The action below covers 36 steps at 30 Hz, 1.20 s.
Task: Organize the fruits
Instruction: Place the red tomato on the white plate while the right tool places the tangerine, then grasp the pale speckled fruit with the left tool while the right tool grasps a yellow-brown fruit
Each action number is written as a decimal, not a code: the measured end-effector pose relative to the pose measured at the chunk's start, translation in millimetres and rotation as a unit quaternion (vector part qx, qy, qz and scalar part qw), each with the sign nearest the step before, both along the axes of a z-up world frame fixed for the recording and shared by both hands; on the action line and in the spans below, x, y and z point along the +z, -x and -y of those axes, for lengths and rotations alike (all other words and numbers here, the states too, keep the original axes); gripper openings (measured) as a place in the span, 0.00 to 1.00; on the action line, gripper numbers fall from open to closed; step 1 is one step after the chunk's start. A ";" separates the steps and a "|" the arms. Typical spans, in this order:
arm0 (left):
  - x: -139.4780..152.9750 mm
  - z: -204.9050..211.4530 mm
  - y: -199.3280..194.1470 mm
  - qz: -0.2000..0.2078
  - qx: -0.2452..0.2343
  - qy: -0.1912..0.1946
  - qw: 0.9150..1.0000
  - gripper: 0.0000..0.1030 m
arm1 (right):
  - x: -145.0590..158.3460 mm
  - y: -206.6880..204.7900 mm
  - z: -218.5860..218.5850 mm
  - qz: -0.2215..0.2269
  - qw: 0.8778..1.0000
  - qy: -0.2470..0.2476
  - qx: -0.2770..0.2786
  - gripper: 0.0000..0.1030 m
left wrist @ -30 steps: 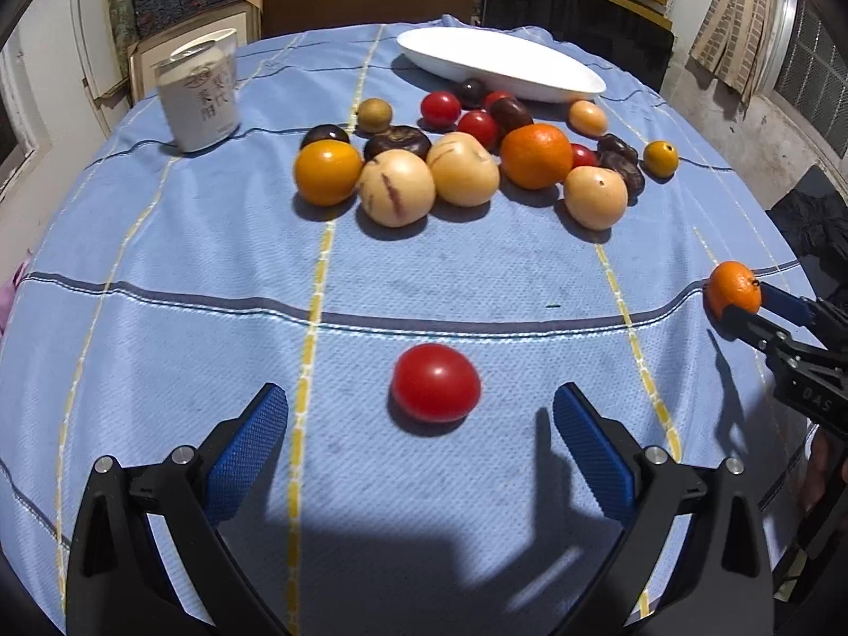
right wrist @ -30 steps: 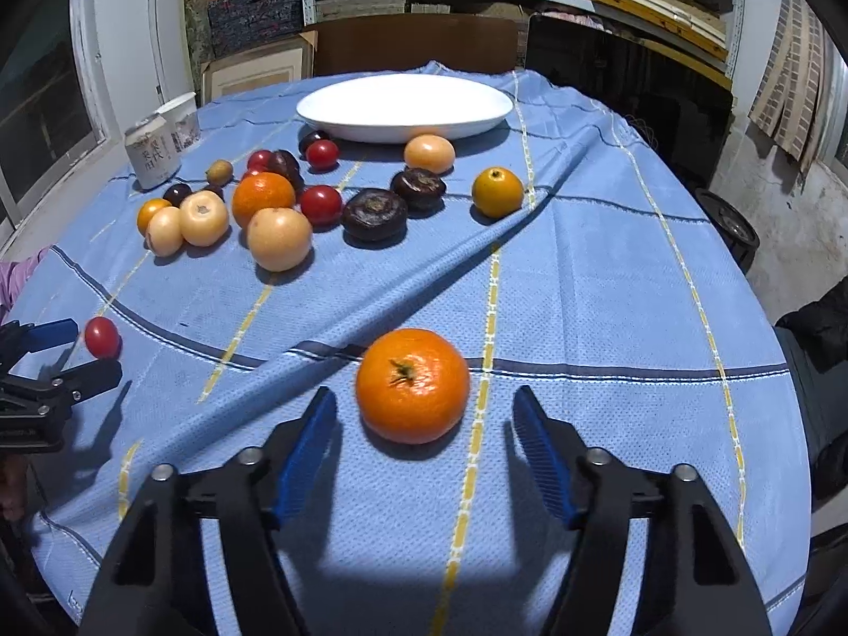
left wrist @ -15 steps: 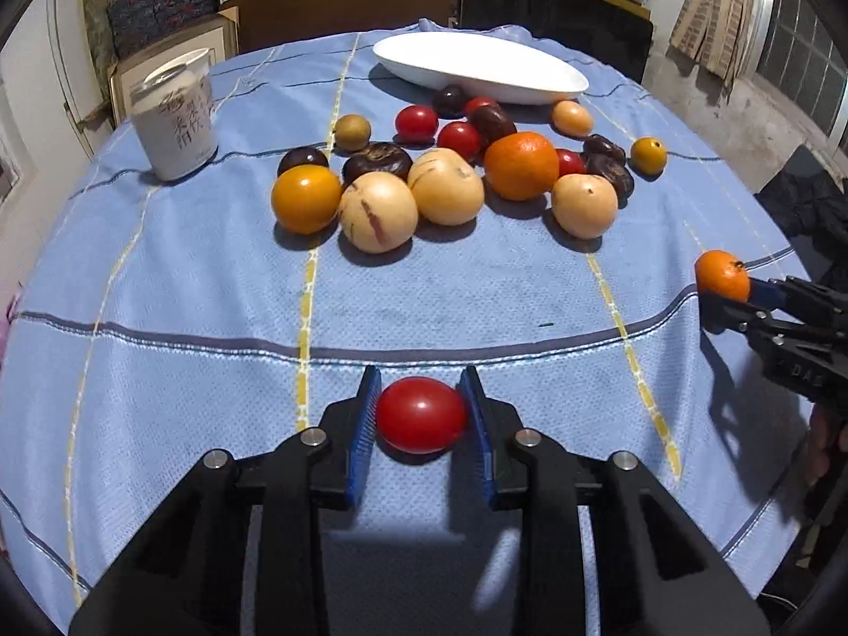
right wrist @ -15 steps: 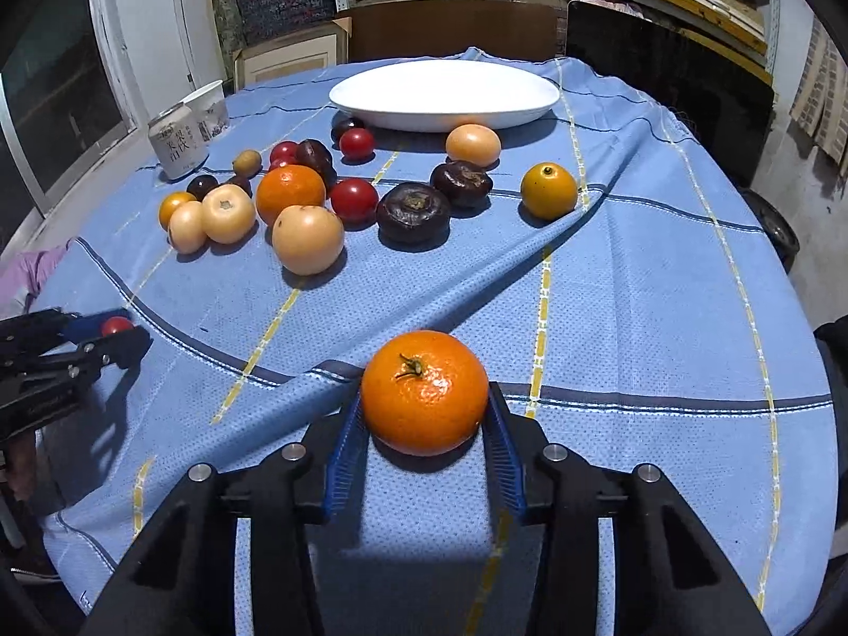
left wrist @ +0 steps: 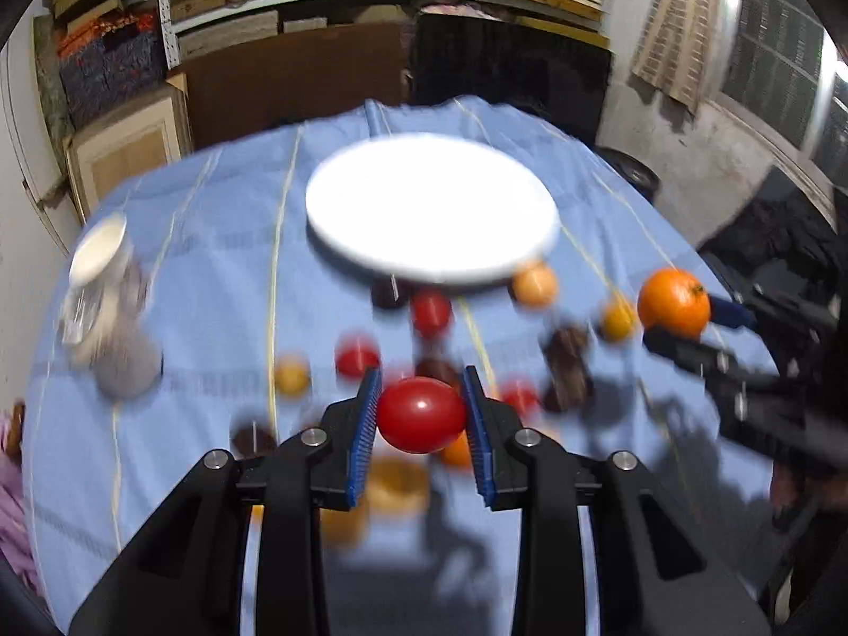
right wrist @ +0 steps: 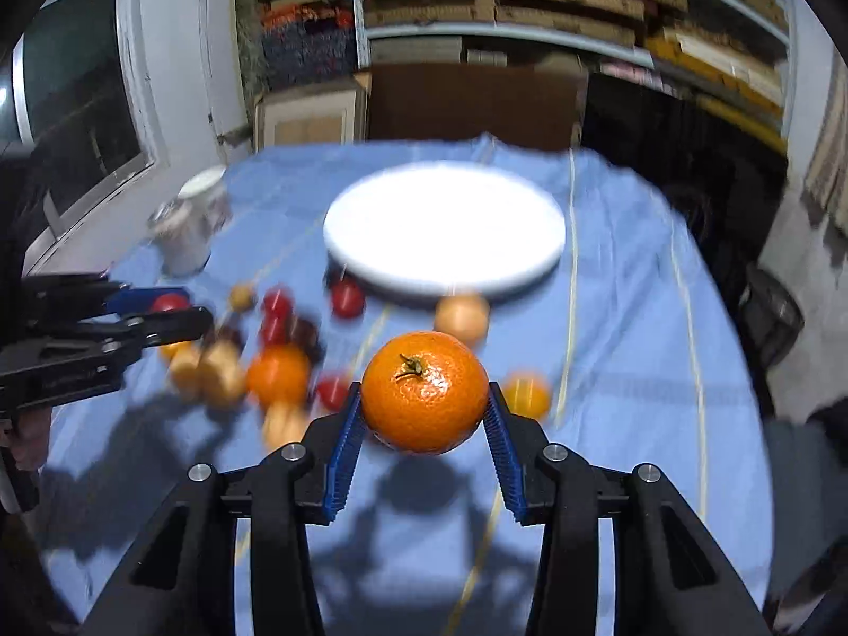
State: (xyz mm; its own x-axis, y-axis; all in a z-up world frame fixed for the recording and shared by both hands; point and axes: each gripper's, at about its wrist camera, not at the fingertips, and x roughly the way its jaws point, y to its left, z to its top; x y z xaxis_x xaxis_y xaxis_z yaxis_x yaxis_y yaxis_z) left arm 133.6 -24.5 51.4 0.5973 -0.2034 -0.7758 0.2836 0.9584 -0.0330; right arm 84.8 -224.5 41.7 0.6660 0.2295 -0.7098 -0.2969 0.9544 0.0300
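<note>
Blue cloth covers our table (left wrist: 212,275), the empty white plate (left wrist: 432,212) at its far side. Our right gripper (right wrist: 424,418) has its fingers clamped on the orange (right wrist: 424,391), held above the cloth; our left gripper (left wrist: 421,416) pinches the red tomato (left wrist: 421,414). Squeezing harder could burst the tomato, and both hands heading for one plate could collide.

Stocked shelving (right wrist: 530,5) spans twelve o'clock, a window (right wrist: 79,100) sits at ten, a barred window (left wrist: 784,69) at two.
</note>
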 end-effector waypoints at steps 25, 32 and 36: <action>-4.5 -17.5 -67.6 -0.004 0.048 0.010 0.999 0.88 | -17.4 -56.7 11.9 -0.010 1.000 -0.027 -0.002 0.62; -21.6 -63.5 14.8 -0.005 0.066 -0.017 0.998 0.88 | -30.6 20.6 -6.5 -0.035 0.997 -0.033 0.054 0.62; -40.2 -80.2 54.6 -0.019 0.075 -0.018 0.997 0.88 | -44.9 45.0 -35.5 -0.055 0.994 -0.023 0.092 0.62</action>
